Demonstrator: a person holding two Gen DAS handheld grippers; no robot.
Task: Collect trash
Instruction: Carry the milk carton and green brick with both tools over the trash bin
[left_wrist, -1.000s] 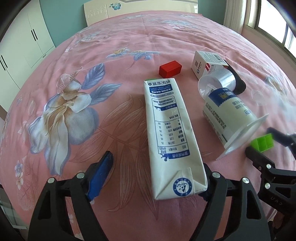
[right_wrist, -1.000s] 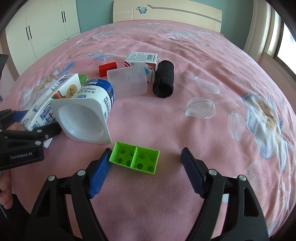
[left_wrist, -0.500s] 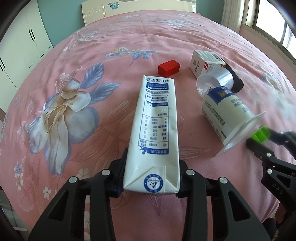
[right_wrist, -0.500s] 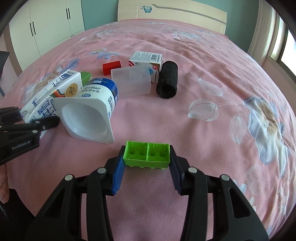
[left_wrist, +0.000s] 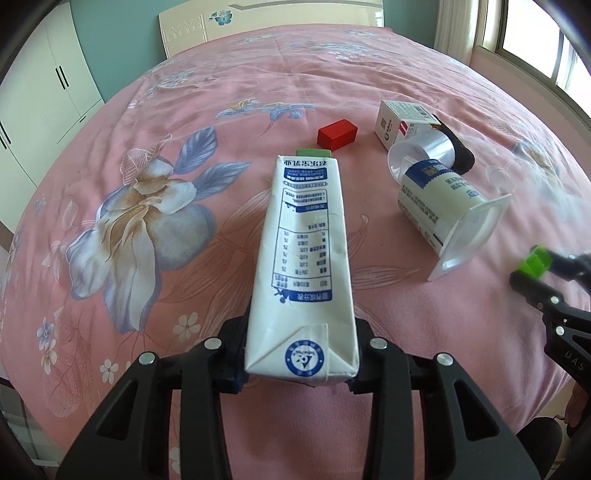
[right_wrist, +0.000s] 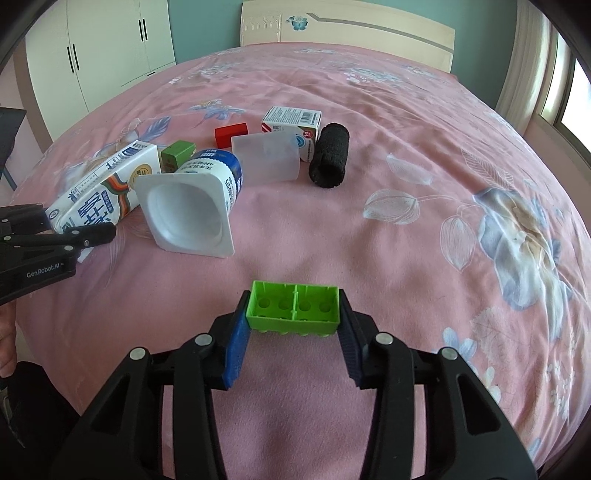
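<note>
Both grips just made on the pink bed (right_wrist: 406, 221): our left gripper (left_wrist: 299, 354), its jaws having just closed, pinches the near end of the milk carton (left_wrist: 306, 251), while our right gripper (right_wrist: 293, 332), likewise just closed, clamps the green brick (right_wrist: 293, 306) by its short ends. We judge the long carton, held at one end only, likely to droop or slip; the cup (right_wrist: 195, 210) lies uncollected

Bright daylight enters from the window (left_wrist: 532, 40) at right, casting soft shadows on the bed (right_wrist: 369, 206); fisheye bending and dark vignetting mark the edges.
</note>
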